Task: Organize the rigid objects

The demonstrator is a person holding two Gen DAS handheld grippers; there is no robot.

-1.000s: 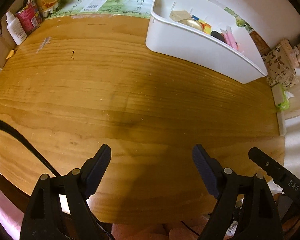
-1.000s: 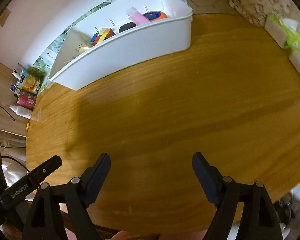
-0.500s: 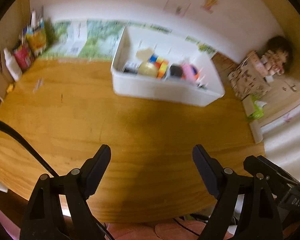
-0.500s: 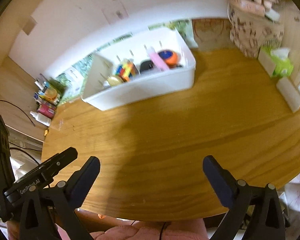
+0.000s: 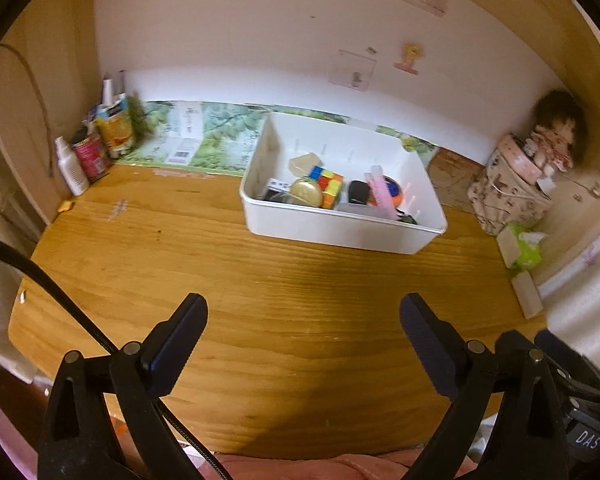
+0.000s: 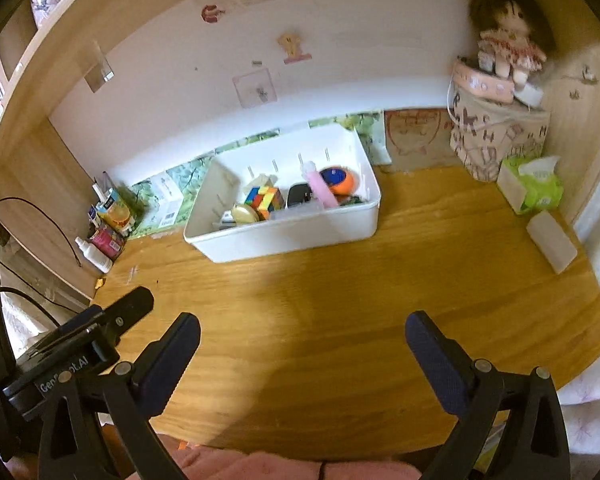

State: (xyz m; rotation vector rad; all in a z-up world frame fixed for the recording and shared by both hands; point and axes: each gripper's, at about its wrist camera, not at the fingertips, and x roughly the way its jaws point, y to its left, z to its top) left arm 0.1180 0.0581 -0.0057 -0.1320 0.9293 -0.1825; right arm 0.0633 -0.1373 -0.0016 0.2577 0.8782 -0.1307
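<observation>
A white bin [image 5: 332, 236] [image 6: 300, 232] stands at the back of the wooden table. It holds a Rubik's cube [image 5: 327, 182] [image 6: 265, 199], a gold round tin [image 5: 306, 193] [image 6: 244, 214], an orange and blue ball [image 5: 390, 193] [image 6: 338, 179], a pink stick [image 5: 382, 196] [image 6: 322, 191] and a black item [image 5: 358, 192] [image 6: 298, 195]. My left gripper [image 5: 303, 316] is open and empty, over the table's front part. My right gripper [image 6: 302, 338] is open and empty, also near the front edge.
Bottles and cartons [image 5: 96, 144] [image 6: 108, 224] stand at the back left corner. A patterned basket with a doll [image 5: 516, 184] [image 6: 496, 120], a green tissue pack [image 5: 522, 246] [image 6: 534, 186] and a white block [image 6: 552, 242] sit at the right. The other gripper's body [image 6: 80, 356] shows at the right wrist view's lower left.
Both grippers have pulled back and up from the table; the bin, once close, now sits farther off with its contents in full view. Both stayed open.
</observation>
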